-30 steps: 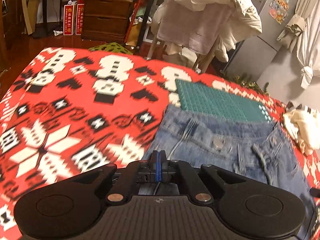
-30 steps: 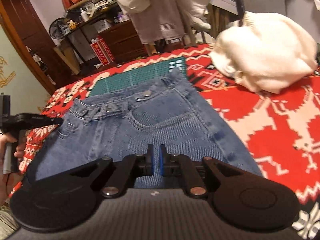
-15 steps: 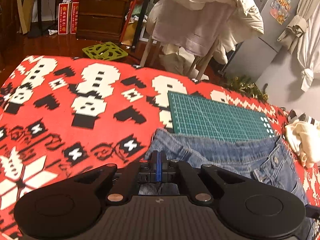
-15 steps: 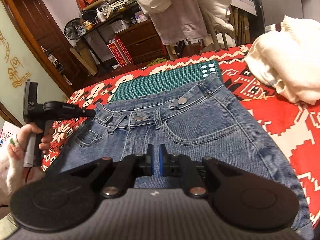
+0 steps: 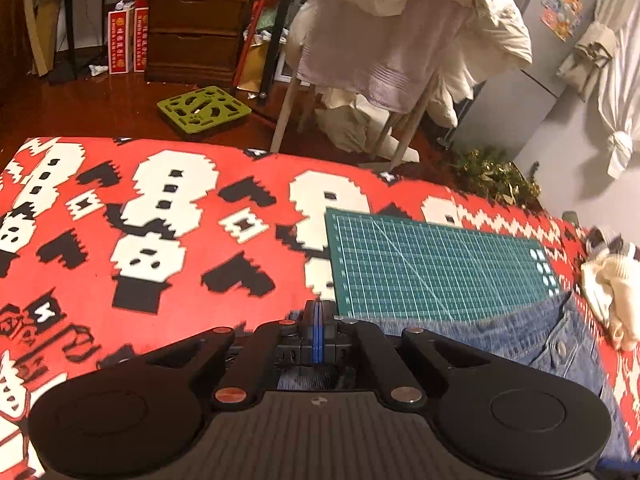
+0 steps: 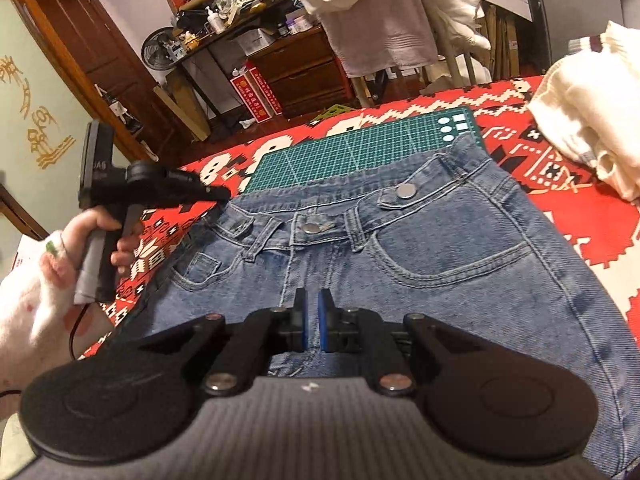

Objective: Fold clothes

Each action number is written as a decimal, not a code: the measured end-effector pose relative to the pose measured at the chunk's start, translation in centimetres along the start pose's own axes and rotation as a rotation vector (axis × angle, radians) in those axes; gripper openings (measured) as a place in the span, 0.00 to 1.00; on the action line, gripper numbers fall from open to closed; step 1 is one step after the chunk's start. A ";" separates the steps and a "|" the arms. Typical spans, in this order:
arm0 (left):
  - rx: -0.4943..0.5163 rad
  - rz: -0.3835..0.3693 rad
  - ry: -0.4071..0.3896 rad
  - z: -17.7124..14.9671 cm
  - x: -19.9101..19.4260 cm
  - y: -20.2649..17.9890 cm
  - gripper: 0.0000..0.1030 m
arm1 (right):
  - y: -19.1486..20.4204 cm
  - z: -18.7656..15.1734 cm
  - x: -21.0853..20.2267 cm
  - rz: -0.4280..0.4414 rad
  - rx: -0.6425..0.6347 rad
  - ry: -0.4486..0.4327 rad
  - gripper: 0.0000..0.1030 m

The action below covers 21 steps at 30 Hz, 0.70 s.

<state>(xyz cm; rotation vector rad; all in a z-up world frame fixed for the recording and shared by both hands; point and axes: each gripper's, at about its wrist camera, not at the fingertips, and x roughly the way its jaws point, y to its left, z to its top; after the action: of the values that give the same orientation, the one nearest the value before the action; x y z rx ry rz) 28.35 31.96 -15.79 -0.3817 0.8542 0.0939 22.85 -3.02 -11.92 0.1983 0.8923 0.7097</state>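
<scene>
The left gripper (image 5: pixel 319 322) is being held with its fingers (image 5: pixel 310 320) pressed together, only a thin blue line of pad showing between them; whether denim is being pinched there cannot be told, though the tips are sitting right at the left end of the waistband of the jeans (image 5: pixel 500 332). In the right wrist view the same left gripper (image 6: pixel 218 192) is being carried level by a hand (image 6: pixel 86 236) wrapped around its upright grip, its tip just touching the waistband corner of the jeans (image 6: pixel 400 264). The right gripper (image 6: pixel 312 320) is being held low over the middle of the jeans, just below the fly, with its fingers (image 6: pixel 300 320) standing a narrow gap apart and nothing being gripped between them. The jeans are lying flat, front side up, on a surface covered by a red patterned blanket (image 5: pixel 160 240), with the waistband overlapping the near edge of a green cutting mat (image 5: pixel 432 268) (image 6: pixel 360 152). A cream sweater (image 6: pixel 592 120) is lying bunched on the blanket toward its right edge, beside the jeans but apart from them. Beyond the far edge of the blanket a chair draped with pale cloth (image 5: pixel 404 36) is standing on the wooden floor.
</scene>
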 end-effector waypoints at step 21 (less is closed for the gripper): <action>-0.177 -0.128 0.043 -6.5 -6.1 5.3 0.00 | 1.3 -0.9 -0.3 0.019 -0.005 0.010 0.07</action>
<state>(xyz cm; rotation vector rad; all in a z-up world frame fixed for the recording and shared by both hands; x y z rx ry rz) 18.48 34.91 -16.63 -0.6055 0.8646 0.0427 21.38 -2.35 -11.74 0.1994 0.8996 0.7310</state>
